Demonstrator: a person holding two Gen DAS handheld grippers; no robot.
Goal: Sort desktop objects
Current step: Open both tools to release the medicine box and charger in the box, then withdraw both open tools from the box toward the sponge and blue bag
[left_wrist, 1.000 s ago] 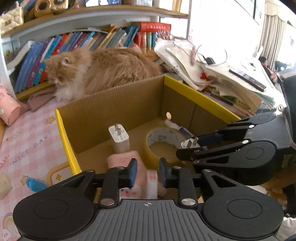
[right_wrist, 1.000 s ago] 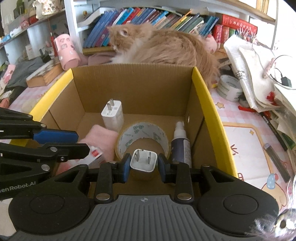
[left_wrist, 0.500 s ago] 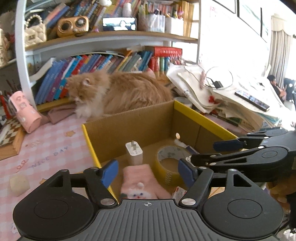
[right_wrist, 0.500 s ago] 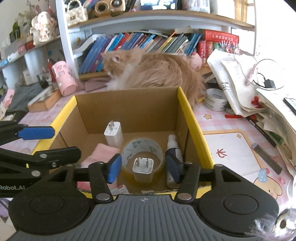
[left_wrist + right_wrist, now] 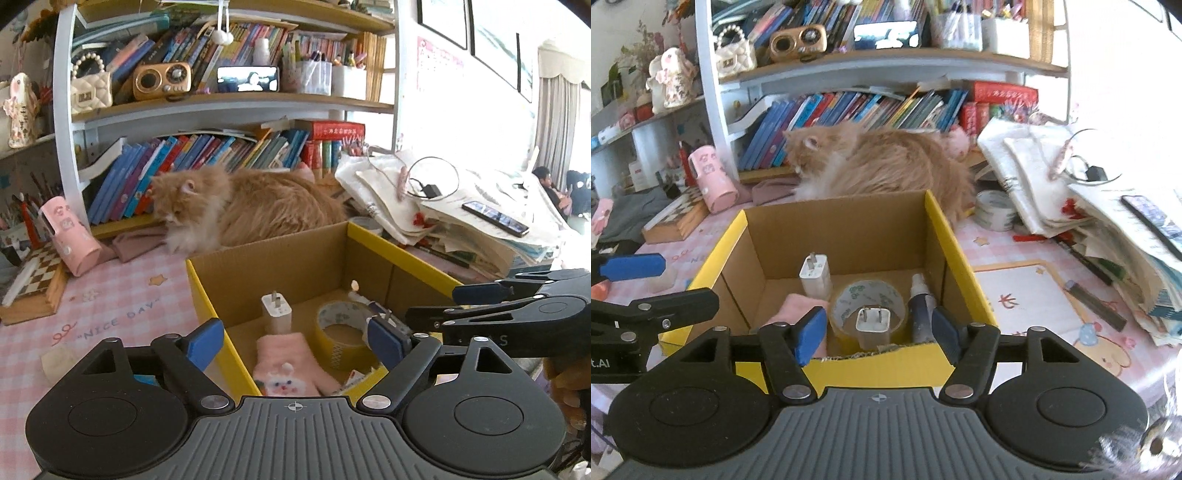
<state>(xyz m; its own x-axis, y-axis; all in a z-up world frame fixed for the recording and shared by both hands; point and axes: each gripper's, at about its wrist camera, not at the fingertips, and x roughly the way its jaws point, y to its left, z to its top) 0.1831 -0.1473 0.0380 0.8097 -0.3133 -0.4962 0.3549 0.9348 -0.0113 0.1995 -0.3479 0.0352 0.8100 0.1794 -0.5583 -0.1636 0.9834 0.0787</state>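
Both drops into box judged done. Left gripper jaws are opening, nothing held; glove lies on the box floor. Right gripper jaws are opening, empty; charger stands inside tape. Grippers are best lifted clear of the rim before the next pick.
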